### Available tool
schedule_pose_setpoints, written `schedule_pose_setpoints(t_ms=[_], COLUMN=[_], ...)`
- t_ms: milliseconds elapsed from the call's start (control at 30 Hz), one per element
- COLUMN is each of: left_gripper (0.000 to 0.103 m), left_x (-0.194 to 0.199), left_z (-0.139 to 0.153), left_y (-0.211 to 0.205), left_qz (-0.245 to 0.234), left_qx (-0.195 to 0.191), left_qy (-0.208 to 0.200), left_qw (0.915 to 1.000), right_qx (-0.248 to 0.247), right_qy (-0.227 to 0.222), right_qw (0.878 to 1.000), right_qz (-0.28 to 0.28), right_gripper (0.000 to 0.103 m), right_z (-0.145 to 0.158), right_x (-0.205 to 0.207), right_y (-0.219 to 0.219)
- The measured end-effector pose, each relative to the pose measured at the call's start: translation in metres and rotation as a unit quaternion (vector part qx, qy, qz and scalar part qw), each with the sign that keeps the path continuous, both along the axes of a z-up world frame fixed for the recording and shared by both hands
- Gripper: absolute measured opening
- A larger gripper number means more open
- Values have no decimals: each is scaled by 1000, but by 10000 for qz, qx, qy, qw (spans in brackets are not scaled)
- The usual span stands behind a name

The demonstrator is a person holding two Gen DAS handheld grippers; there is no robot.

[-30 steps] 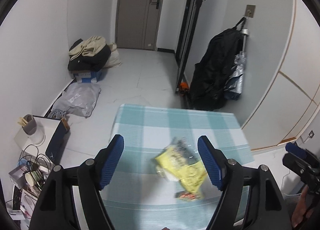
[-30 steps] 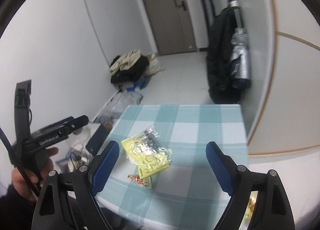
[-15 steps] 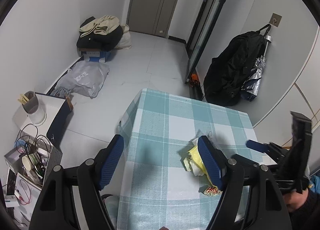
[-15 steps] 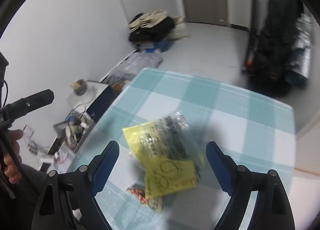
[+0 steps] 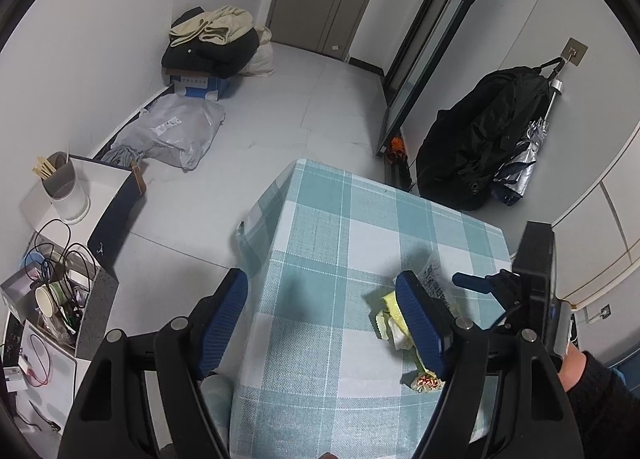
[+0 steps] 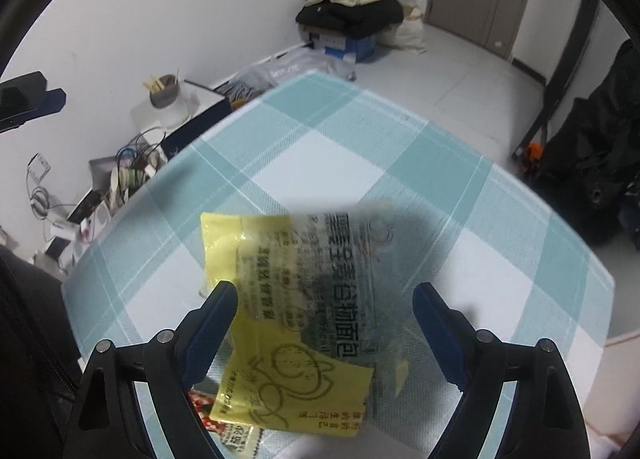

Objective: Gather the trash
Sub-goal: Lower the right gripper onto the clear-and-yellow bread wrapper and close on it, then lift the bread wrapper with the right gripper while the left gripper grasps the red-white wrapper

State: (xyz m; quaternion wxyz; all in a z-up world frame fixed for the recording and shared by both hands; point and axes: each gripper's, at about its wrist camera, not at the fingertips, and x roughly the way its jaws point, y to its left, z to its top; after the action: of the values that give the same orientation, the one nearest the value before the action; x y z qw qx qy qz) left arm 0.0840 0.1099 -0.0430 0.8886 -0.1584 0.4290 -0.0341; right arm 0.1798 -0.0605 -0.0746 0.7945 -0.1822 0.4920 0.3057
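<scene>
The left tongs [image 5: 324,315] stand wide over the checked surface [image 5: 320,243], holding nothing. The yellow wrappers [image 6: 280,299] lie on it, apparently untouched, under the right tongs [image 6: 324,317], also wide and empty.

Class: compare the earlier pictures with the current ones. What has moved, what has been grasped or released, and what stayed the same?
The right gripper has come down over the pile of wrappers, which now fills its view between the open fingers. The left gripper has shifted sideways, so the pile sits behind its right finger. Nothing has been grasped or released. The wrappers still lie on the checked tablecloth, and both grippers remain open.
</scene>
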Motion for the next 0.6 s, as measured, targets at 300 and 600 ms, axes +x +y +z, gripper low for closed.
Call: schedule_pose_setpoints(t_ms=[300, 600], left_gripper=[73, 73], left_x=[5, 3], left_z=[-6, -4], left_y=[-1, -4], left_qz=[38, 24], left_qx=[40, 121], left_qy=[128, 71], left_qw=[9999, 9999], right_qx=[362, 599], right_qy=[508, 597], right_qw=[9980, 9950], right_qz=[-128, -532], right_gripper=[70, 17], right_z=[0, 9], right_x=[12, 11], right_y=[-14, -36])
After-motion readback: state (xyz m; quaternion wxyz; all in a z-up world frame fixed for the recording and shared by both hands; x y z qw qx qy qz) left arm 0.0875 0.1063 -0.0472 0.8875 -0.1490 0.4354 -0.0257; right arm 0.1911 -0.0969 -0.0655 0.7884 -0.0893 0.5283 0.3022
